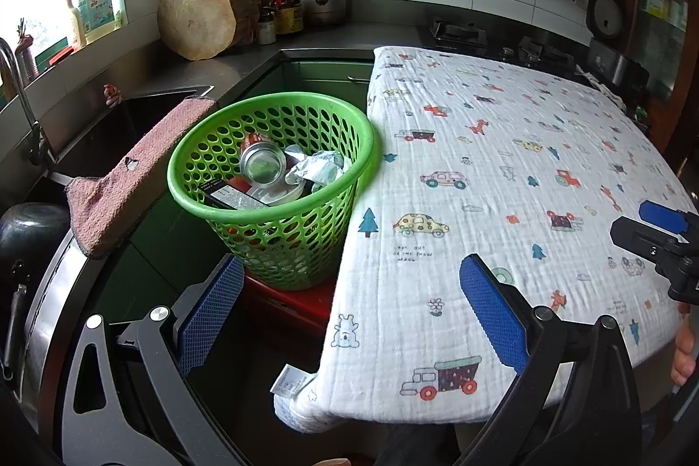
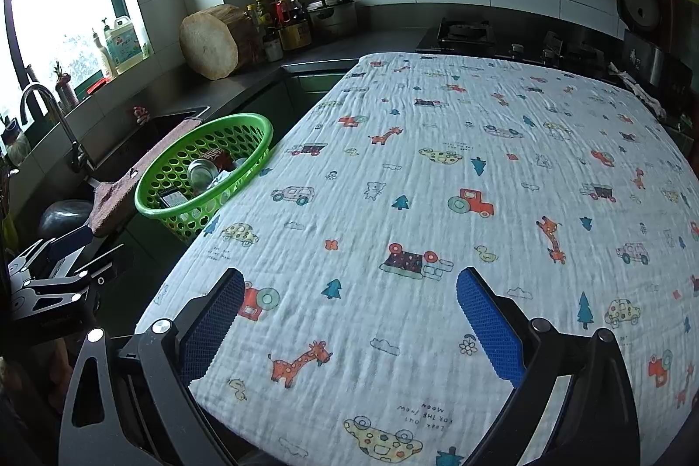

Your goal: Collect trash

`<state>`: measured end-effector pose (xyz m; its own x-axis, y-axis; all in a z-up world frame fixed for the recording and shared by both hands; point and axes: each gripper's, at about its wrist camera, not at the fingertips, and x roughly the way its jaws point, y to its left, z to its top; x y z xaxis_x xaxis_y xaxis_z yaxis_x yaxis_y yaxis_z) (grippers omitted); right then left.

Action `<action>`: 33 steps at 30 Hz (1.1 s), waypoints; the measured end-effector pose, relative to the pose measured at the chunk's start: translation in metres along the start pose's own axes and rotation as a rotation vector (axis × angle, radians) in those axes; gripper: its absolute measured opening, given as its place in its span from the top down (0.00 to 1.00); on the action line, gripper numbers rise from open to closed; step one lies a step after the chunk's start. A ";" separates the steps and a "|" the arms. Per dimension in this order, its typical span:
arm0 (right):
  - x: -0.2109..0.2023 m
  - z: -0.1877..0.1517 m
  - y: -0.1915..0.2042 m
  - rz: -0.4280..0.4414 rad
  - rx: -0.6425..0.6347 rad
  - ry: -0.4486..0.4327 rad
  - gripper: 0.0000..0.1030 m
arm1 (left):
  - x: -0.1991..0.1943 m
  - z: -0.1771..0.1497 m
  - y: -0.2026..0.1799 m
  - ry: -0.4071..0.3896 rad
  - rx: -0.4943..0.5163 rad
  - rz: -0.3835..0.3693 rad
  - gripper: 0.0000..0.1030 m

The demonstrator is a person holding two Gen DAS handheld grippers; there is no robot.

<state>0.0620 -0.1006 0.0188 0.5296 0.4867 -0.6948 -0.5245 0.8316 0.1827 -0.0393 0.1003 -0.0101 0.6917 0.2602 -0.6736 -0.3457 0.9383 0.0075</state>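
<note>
My left gripper (image 1: 351, 306) and my right gripper (image 2: 349, 317) both stood spread wide, clasping nothing. Only the left view looked down into the perforated green plastic basket (image 1: 218, 143), where the trash lay: a soda can (image 1: 262, 160) on its side, crumpled foil (image 1: 319, 169) and a dark flat box (image 1: 233, 197). The right view showed mostly the crinkled white cloth (image 2: 437, 204) on the table, printed with cars and giraffes and the words "LOOK OUT FOR THE NEW MOON". The basket stood just beside the table's edge, a pink rag (image 1: 131, 177) nearby

Green basket (image 1: 279, 204) holding can (image 1: 262, 162) beside cloth-covered table (image 1: 502, 204).
</note>
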 end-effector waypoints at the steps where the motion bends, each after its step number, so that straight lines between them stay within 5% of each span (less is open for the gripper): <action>1: 0.000 0.000 0.000 0.000 0.000 0.000 0.08 | 0.000 0.000 0.000 -0.001 0.000 0.001 0.05; 33: -0.002 -0.004 0.001 0.003 0.003 0.002 0.08 | -0.001 -0.002 0.003 0.012 0.002 0.023 0.05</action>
<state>0.0580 -0.1018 0.0176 0.5267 0.4886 -0.6956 -0.5240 0.8309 0.1869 -0.0423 0.1024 -0.0113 0.6760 0.2790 -0.6820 -0.3605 0.9325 0.0242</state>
